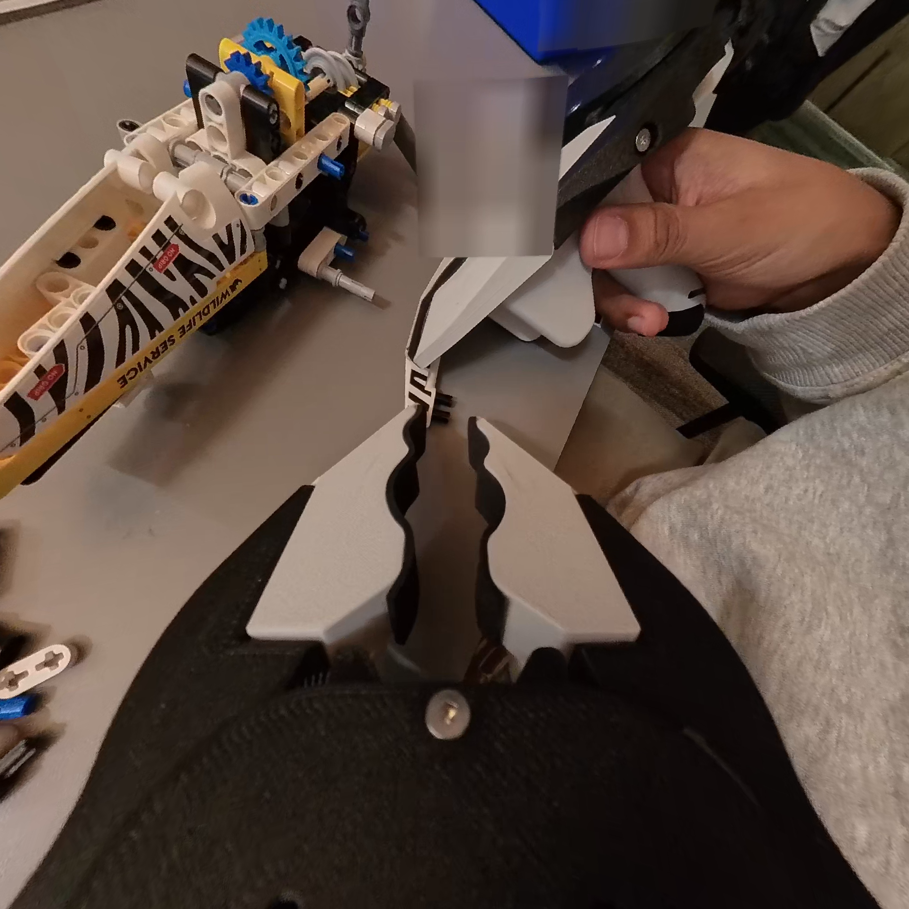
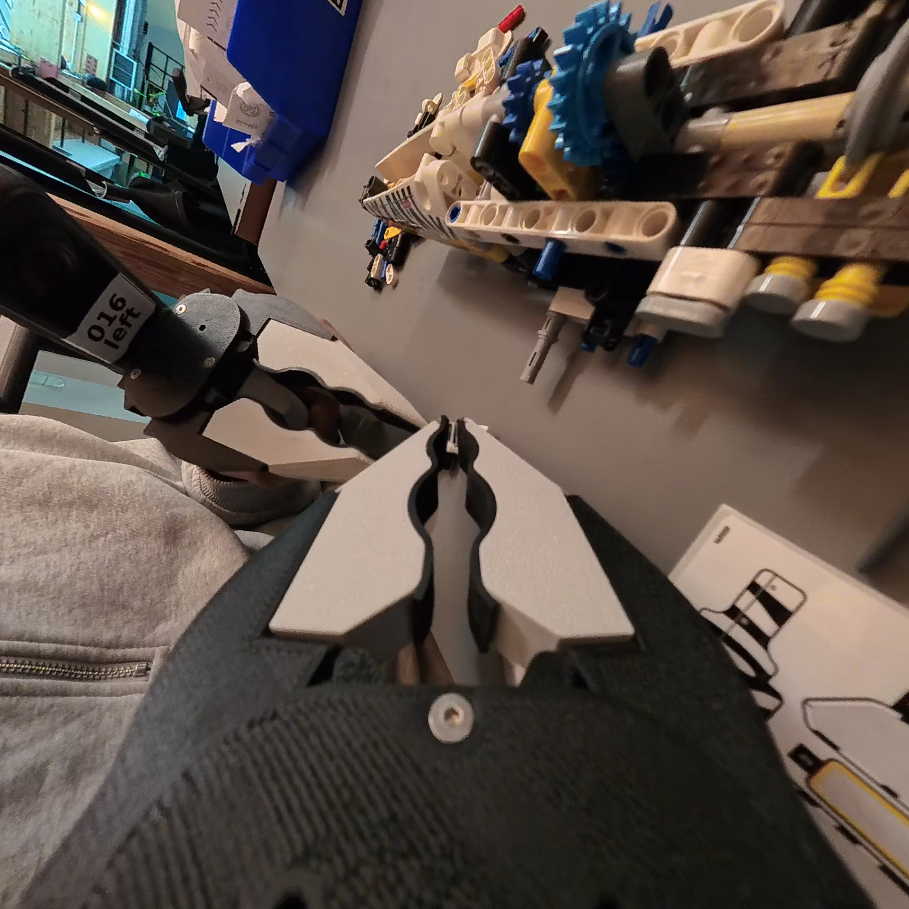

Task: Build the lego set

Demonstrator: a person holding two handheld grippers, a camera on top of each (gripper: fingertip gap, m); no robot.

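Grey surface: a matte grey table (image 1: 275, 418) carries everything in the left wrist view.
Model: the partly built lego helicopter body (image 1: 162, 246) lies at 10 o'clock in the left wrist view, white with zebra striping and a yellow lower band; blue gears (image 1: 273, 49) stand at its upper end, toward 11 o'clock.
Same model, right wrist view: the gear end (image 2: 595, 93) fills the 1 o'clock area, with a white holed beam (image 2: 560, 221) below it.
Left gripper: the left gripper (image 1: 445, 423) points toward 12 o'clock; its jaws stand apart with a clear gap, and nothing sits between them.
Striped piece: a small white zebra-striped panel piece (image 1: 418, 388) with black pins hangs just beyond the left gripper's tips, touching its left finger tip.
Right gripper: the right gripper (image 2: 452, 435) has its jaws drawn together, clamped on that piece; in the left wrist view it enters from 1 o'clock (image 1: 428, 364), pinching the panel's top.
Hand: a hand (image 1: 738, 221) in a grey sleeve grasps the right gripper's handle at 2 o'clock.
Loose parts: a white flat liftarm (image 1: 34, 661) and a blue pin (image 1: 17, 708) lie at 8 o'clock.
Booklet: an instruction sheet (image 2: 811, 664) lies at 4 o'clock in the right wrist view.
Bin: a blue bin (image 2: 290, 83) stands at 11 o'clock.
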